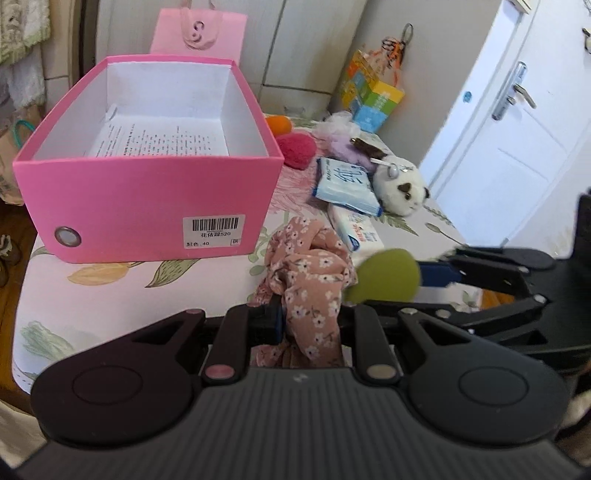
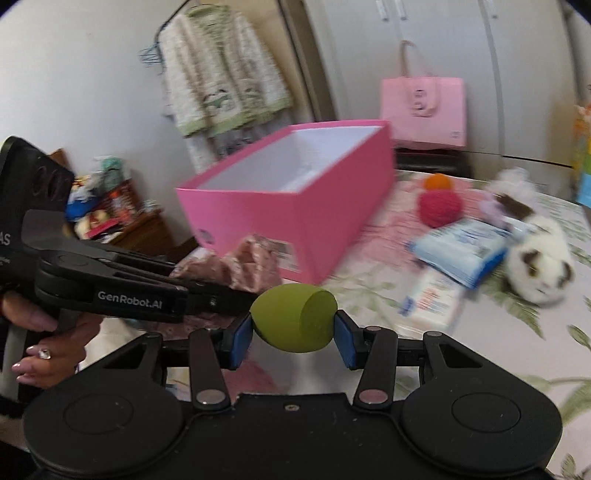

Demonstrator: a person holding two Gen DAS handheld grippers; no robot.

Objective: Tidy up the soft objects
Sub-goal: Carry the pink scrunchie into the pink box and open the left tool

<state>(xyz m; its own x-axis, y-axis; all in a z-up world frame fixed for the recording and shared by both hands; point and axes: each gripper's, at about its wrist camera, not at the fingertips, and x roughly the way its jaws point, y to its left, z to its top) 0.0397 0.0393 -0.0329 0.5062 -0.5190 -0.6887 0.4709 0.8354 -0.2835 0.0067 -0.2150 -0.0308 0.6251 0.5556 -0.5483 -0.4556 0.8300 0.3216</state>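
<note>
My left gripper (image 1: 308, 321) is shut on a pink floral cloth (image 1: 310, 266), bunched and lifted above the table just right of the pink box's near corner. My right gripper (image 2: 293, 332) is shut on an olive-green sponge egg (image 2: 293, 317), squeezed between its blue pads. In the left wrist view the same sponge egg (image 1: 384, 275) sits just right of the cloth. The open pink box (image 1: 147, 192) stands ahead on the left, with a printed sheet on its white floor. In the right wrist view the box (image 2: 295, 214) lies beyond both grippers.
On the floral tablecloth (image 1: 110, 288) to the right of the box lie a red fuzzy ball (image 1: 295, 149), an orange ball (image 1: 279, 123), tissue packs (image 1: 345, 184), a purple puff (image 1: 341, 144) and a panda plush (image 1: 400, 190). A pink bag (image 1: 199, 31) stands behind. A white door (image 1: 517, 110) is at right.
</note>
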